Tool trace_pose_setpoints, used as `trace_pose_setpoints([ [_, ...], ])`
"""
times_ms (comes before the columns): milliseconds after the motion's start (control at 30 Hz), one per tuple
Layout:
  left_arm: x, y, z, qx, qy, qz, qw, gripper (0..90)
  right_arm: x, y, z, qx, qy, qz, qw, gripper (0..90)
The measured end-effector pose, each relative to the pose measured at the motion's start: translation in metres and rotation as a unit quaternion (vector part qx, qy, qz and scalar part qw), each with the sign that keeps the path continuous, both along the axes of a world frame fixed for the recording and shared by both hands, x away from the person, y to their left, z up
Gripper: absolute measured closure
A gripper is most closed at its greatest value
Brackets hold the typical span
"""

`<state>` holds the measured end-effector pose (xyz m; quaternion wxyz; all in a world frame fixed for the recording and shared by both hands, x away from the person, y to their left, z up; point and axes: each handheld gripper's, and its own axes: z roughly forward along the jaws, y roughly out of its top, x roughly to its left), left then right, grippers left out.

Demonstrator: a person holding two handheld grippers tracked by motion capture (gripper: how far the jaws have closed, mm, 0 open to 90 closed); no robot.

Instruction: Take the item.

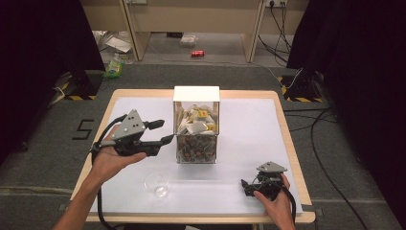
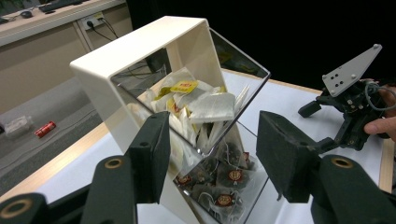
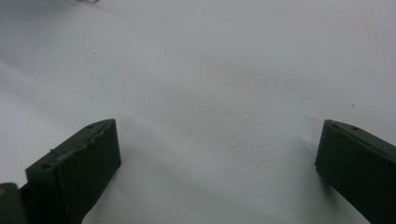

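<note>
Two stacked compartments make up the tea-bag dispenser [image 1: 196, 125] standing at the middle of the table [image 1: 249, 139], and the left gripper [image 1: 160, 132] hovers just beside its left wall, its jaws about half open with nothing between them. In the left gripper view the box sits ahead of the black pads, not yet touched. The step in hand looks like a reach for a tea bag, so the sensible approach is to line the jaws up with the open front of one compartment, go in level, and pinch a single sachet by a flat face or corner rather than clamp a bunch. The dispenser has a cream, opaque top and back and clear, glossy plastic walls; pale paper sachets with yellow tags [image 2: 184, 87] fill the upper bin, darker bags with red round labels [image 2: 235, 175] the lower. These are thin, soft and light, likely to slide against each other. A small clear glass cup [image 1: 157, 182] stands near the front edge, apart from the box. The right gripper [image 1: 247, 187] rests low at the right front of the white, matte table cover, jaws wide apart and empty.
</note>
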<state>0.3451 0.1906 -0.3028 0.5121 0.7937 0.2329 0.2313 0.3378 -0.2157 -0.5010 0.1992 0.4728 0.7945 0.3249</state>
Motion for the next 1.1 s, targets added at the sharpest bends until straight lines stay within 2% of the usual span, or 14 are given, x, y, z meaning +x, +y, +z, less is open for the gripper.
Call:
trace_pose_setpoints([
  [267, 0.011, -0.017, 0.001, 0.007, 0.005, -0.012, 0.9999, 47.9, 0.0, 0.0, 0.0, -0.001, -0.001, 0.0, 1.0, 0.7],
  [500, 0.026, -0.031, -0.003, 0.016, 0.023, -0.018, 0.9995, 50.3, 0.0, 0.0, 0.0, 0.0, 0.0, 0.0, 1.0, 0.7],
  [1100, 0.043, -0.044, -0.012, 0.034, 0.039, -0.019, 0.9985, 53.4, 0.0, 0.0, 0.0, 0.0, 0.0, 0.0, 1.0, 0.7],
])
